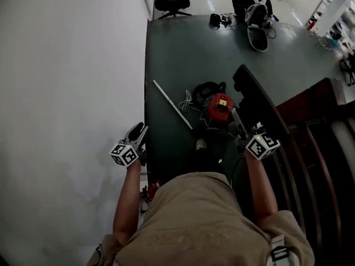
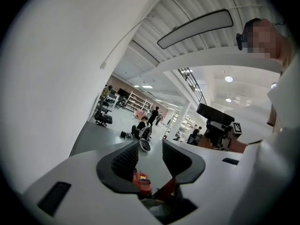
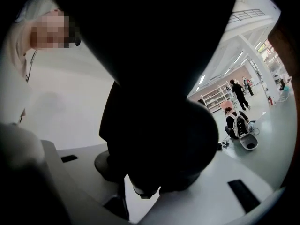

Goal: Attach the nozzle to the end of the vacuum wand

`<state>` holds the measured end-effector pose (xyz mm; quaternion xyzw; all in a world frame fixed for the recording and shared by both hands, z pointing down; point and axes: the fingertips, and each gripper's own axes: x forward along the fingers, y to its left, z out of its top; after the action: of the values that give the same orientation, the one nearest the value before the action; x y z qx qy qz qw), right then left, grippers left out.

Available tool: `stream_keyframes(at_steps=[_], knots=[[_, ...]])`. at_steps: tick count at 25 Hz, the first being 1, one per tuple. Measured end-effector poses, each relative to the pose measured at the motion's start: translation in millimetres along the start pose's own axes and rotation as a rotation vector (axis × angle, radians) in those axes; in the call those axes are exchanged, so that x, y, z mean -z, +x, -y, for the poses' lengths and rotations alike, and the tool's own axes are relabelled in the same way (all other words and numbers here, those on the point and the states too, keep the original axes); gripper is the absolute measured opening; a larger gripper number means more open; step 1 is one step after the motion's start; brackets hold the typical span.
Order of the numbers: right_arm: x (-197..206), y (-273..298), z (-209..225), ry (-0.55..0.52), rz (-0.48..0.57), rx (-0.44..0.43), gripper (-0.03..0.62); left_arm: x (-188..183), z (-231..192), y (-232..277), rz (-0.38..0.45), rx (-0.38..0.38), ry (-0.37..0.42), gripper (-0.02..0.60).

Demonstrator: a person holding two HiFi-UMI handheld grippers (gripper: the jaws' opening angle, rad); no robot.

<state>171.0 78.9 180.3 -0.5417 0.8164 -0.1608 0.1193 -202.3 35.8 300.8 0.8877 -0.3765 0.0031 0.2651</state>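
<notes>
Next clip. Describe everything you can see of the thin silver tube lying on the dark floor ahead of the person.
The silver tube is long, thin and straight, metallic-looking with a pale sheen. It lies flat on the dark floor, diagonally: far end toward the white wall, near end toward the red vacuum body. A loose white cord lies close beside it; whether they touch cannot be told. No nozzle shows on either end, and nothing holds it.

Red vacuum (image 1: 220, 107) on floor (image 1: 177, 54), metal wand (image 1: 172, 105) beside, black nozzle (image 1: 256, 97) in right gripper (image 1: 249, 136)
</notes>
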Motion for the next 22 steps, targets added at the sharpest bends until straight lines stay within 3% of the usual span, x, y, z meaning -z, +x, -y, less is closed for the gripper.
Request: stream_keyframes(at_steps=[7,11,15,18,22], knots=[[-39,91,55,0.018,-0.024,-0.054,0.163,-66,-13,77,-0.011,-0.054,-0.035,0.167],[-31,129,87,0.017,-0.08,-0.069,0.163,-85,-24,102,-0.034,-0.109,-0.061,0.169],[-20,155,129,0.047,-0.093,-0.051,0.163,-86,-41,142,-0.075,-0.137,-0.063,0.167],[-23,178,152,0.077,-0.095,-0.027,0.163,-83,-53,177,-0.125,-0.127,-0.115,0.167],[-6,197,178,0.111,-0.097,0.011,0.163,-51,-70,214,-0.186,-0.118,-0.174,0.167]])
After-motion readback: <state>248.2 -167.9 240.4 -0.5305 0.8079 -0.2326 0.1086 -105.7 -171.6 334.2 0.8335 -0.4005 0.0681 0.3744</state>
